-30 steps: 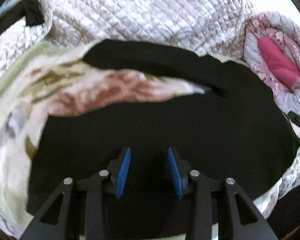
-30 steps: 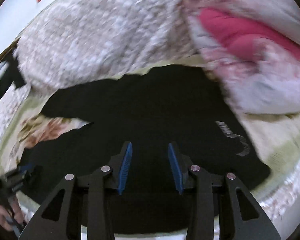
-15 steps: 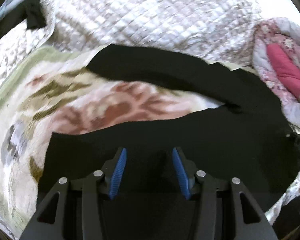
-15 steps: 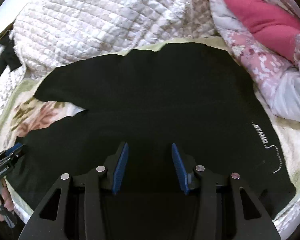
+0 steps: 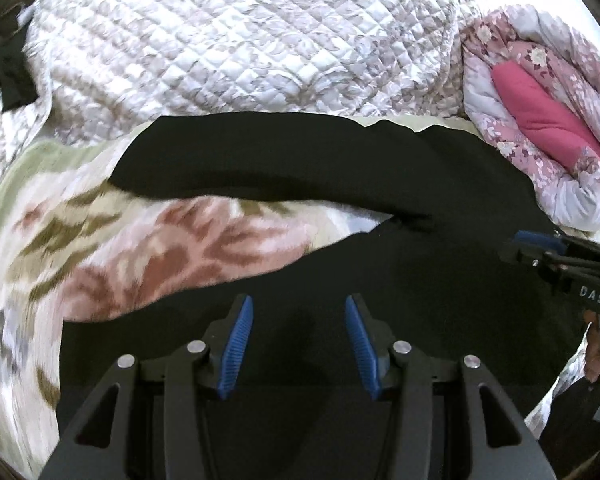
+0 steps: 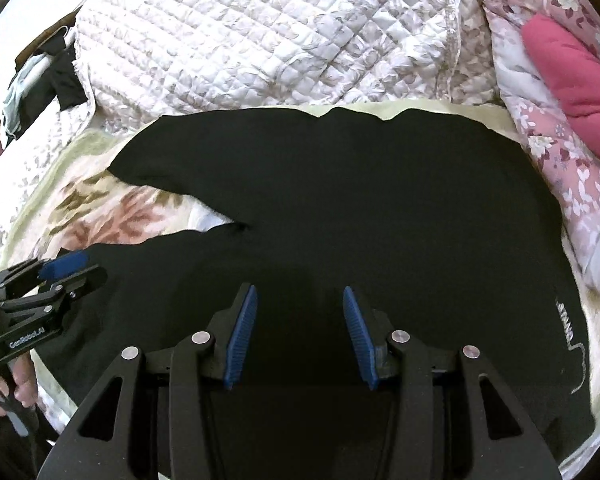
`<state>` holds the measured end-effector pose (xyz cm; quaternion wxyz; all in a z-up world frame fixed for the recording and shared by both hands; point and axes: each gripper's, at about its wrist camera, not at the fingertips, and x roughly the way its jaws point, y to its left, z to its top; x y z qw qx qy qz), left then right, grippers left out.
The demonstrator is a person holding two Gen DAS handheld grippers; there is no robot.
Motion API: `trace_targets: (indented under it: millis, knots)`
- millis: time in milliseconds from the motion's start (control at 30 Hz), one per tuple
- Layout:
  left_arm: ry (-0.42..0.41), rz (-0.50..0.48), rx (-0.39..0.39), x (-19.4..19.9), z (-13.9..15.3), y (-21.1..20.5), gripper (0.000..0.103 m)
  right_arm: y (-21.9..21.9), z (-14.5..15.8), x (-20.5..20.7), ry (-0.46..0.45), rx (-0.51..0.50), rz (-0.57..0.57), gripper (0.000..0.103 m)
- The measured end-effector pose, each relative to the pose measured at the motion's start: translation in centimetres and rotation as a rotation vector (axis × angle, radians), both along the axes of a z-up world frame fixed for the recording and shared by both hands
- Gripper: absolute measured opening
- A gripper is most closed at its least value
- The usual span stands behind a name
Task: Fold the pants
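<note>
My black pants lie flat on the bed, legs apart. My left gripper and right gripper just opened wider, holding nothing. I might pinch the flowery blanket too.

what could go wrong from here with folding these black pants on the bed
1. The pants lie with their two legs splayed apart over the floral blanket; folding now could leave the legs misaligned.
2. Both tongs, left and right, stand open over flat fabric, with nothing between them; a pinch there might catch only one layer.
3. The pink comforter touches the far edge and could snag.
</note>
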<state>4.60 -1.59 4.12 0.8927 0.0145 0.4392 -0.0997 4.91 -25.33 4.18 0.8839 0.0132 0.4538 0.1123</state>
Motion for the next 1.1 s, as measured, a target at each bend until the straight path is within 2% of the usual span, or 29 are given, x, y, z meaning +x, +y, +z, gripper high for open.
trace_targets:
  millis: [167, 367, 500, 600, 900, 1000, 1067, 1100]
  knots:
    - [0.002, -0.03, -0.019, 2.7, 0.2, 0.6, 0.051, -1.3, 0.6, 2.5, 0.005, 0.006, 0.031, 0.055]
    - [-0.038, -0.031, 0.012, 8.1, 1.1, 2.0, 0.052, -2.8, 1.6, 7.6, -0.033, -0.062, 0.103, 0.057]
    - [-0.042, -0.02, 0.013, 12.7, 1.2, 2.7, 0.06, -3.8, 1.3, 11.8, -0.048, -0.12, 0.143, 0.063]
    - [-0.027, -0.026, 0.018, 16.2, 0.4, 2.6, 0.064, -4.6, 0.7, 15.2, -0.029, -0.123, 0.154, 0.063]
    - [0.01, -0.001, 0.059, 24.1, -3.2, 2.0, 0.067, -5.2, -2.3, 23.3, 0.015, -0.269, 0.183, 0.064]
    - [0.019, 0.004, 0.08, 25.1, -4.4, 1.6, 0.077, -5.4, -3.9, 24.6, 0.054, -0.289, 0.189, 0.064]
    - [-0.004, -0.004, 0.124, 24.9, -4.9, 1.0, 0.077, -5.4, -3.8, 24.5, 0.037, -0.292, 0.195, 0.065]
    - [-0.01, -0.003, 0.139, 24.8, -4.9, 0.8, 0.077, -5.4, -3.8, 24.5, 0.038, -0.291, 0.201, 0.057]
